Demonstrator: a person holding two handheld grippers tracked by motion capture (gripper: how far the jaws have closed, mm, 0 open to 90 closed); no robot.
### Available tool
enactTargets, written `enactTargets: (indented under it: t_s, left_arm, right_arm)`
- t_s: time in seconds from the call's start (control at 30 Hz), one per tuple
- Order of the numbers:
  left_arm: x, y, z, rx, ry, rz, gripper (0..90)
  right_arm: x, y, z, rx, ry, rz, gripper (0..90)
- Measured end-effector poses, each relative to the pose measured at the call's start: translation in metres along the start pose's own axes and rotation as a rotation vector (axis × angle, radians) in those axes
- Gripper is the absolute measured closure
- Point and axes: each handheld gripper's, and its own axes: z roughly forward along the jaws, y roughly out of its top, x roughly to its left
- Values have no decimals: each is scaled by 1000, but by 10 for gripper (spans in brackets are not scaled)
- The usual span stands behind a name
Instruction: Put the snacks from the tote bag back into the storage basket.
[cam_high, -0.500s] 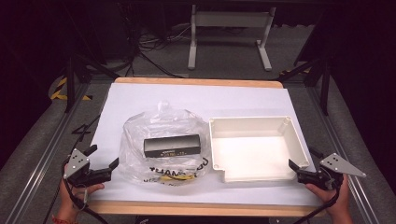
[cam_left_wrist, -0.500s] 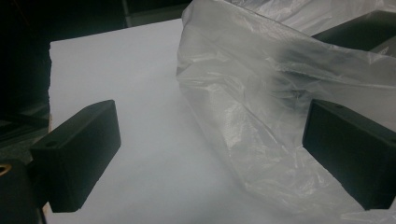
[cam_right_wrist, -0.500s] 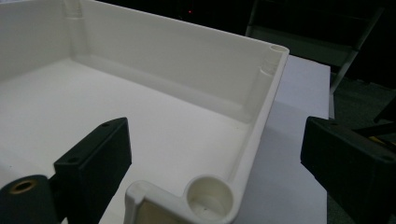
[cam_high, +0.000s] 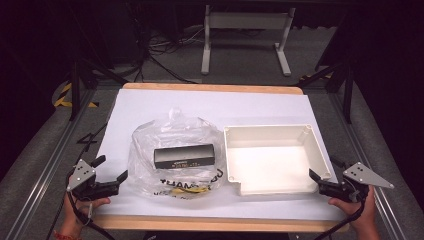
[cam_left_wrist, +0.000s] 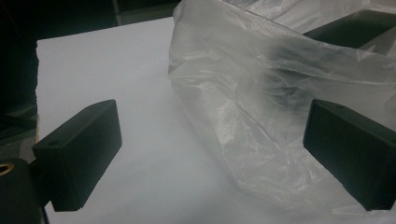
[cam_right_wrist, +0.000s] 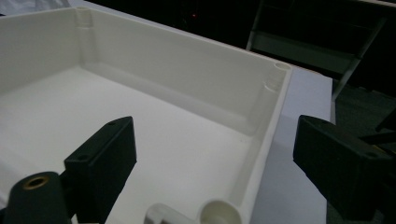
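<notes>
So the setup here looks like a "get the thing out of the bag and into the box" kind of job. The clear plastic bag (cam_high: 172, 152) sits left of centre on the white table (cam_high: 210, 107), and the empty white tray (cam_high: 305, 186) is parked right beside it, nearly touching, which I'd guess is so the transfer is a short hop.

The left gripper (cam_high: 111, 170) hovers at the bag's left edge with its jaws spread wide and nothing between them. In the left gripper view the crinkled bag (cam_left_wrist: 261, 116) reaches in toward the right-hand jaw, so it looks lined up to pinch the plastic, though I can't tell if that jaw is actually touching it. The right gripper (cam_high: 322, 170) is at the tray's near right corner, jaws also apart and empty. In the right gripper view the tray (cam_right_wrist: 275, 100) wall runs between the two jaws, so my read is it's there to pin the tray steady.

The bag itself is thin, see-through and wrinkly, bunched into a peak at the back, with some dark printed lettering near the front. Inside there's a long black box (cam_high: 184, 156) lying flat with a small label on its side, plus something yellow (cam_high: 187, 189) underneath towards the front, too blurred to identify.
</notes>
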Motion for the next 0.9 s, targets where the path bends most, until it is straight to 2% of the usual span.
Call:
enactTargets:
  t_s: [0.13, 0.37, 0.53, 0.57, 0.9]
  left_arm:
    - [0, 0, 1, 10, 9, -6, 55]
    - [3, 0, 0, -1, 3, -34, 52]
    - [3, 0, 0, -1, 0, -34, 52]
    - [3, 0, 0, -2, -2, -33, 52]
    - [2, 0, -1, -5, 13, -31, 59]
  right_arm:
    - [4, 10, -2, -12, 21, -32, 151]
    - [15, 36, 2, 20, 72, -120, 186]
    - [24, 49, 6, 40, 94, -142, 194]
    - [26, 53, 8, 37, 114, -153, 196]
    - [50, 80, 35, 25, 199, -236, 203]
